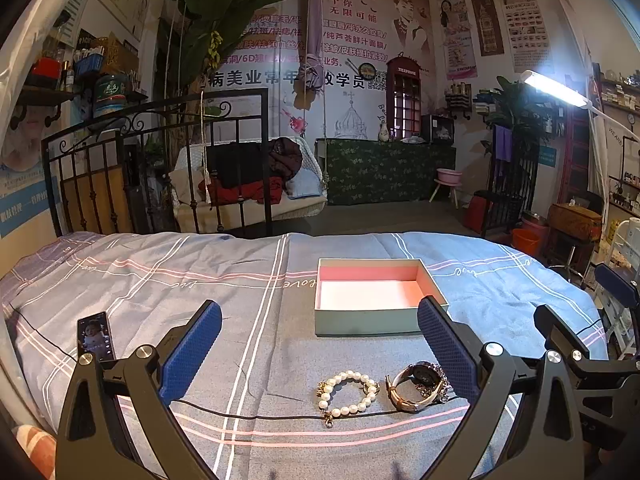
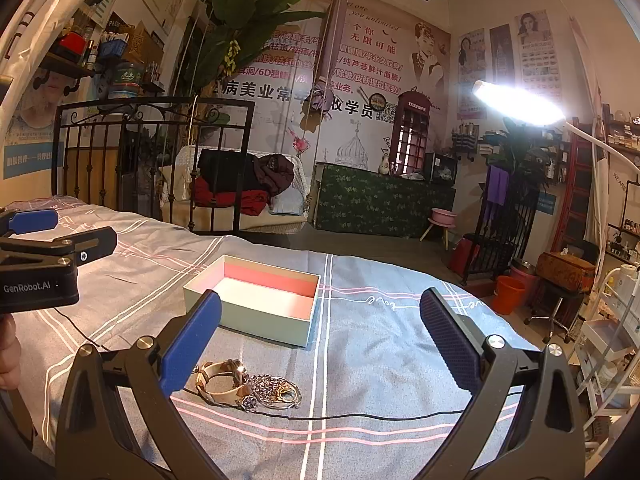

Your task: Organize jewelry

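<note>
**Jewelry sorting not yet begun: box empty, every piece on the bed**

Bedspread [image 1: 248, 320], blue-grey with pink and white stripes, carries everything the task concerns. On it, toward the far side, sits the open box [image 1: 372, 322], pale green outside and pink inside; its floor shows bare in both wrist views, so nothing has been put away.

Nearer the cameras, the pieces lie in a loose row, well apart from the box. The watch [image 1: 418, 386], with its tan strap curled into a loop, rests just beside the pearl bracelet [image 1: 347, 392], which lies flat as a ring of white beads with a small clasp trailing toward the camera. Touching the watch on its other side is a tangle of chains [image 2: 276, 390]; it may hold a ring or pendant, but the heap is too small and knotted to sort out piece by piece. A thin black cable [image 1: 256, 414] crosses the cloth just in front of the jewelry, and a lit phone [image 1: 96, 338] lies off to the left.

The left gripper [image 1: 320, 354] hovers over the bracelet and watch with its jaws spread wide, gripping nothing. The right gripper [image 2: 320, 348] also stands wide and empty, the watch and chains low between its fingers.

By this evidence the whole task remains: each piece has yet to be lifted and set in the box.
</note>
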The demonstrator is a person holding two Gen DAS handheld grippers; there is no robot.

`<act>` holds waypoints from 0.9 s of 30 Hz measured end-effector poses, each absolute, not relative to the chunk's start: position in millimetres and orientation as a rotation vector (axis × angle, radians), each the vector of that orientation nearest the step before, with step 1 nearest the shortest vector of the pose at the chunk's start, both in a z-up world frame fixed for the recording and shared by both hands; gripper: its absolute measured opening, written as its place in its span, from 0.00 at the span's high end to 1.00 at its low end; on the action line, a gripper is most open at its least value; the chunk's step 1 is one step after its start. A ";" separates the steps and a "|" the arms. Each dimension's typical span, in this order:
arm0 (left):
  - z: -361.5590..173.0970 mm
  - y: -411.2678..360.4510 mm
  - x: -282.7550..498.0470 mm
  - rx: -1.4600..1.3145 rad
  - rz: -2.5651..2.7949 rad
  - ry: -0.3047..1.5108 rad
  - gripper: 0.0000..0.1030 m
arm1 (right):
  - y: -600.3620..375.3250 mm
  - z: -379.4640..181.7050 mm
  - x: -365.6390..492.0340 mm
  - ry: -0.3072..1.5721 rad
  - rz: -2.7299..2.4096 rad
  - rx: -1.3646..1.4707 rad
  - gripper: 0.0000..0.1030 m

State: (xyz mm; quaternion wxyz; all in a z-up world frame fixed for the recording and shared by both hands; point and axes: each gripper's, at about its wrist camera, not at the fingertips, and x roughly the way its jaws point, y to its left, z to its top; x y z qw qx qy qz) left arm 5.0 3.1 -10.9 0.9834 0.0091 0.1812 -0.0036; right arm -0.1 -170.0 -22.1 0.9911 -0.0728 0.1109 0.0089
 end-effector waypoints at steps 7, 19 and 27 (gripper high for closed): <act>-12.5 3.2 5.5 0.019 -0.003 0.365 0.06 | -172.7 -27.2 5.1 0.237 0.019 -0.133 0.05; -13.9 5.3 7.2 0.016 -0.001 0.378 0.06 | -175.7 -23.4 4.8 0.247 0.018 -0.130 0.05; -16.4 5.7 9.2 0.015 0.001 0.386 0.06 | -175.6 -23.3 5.0 0.248 0.018 -0.131 0.05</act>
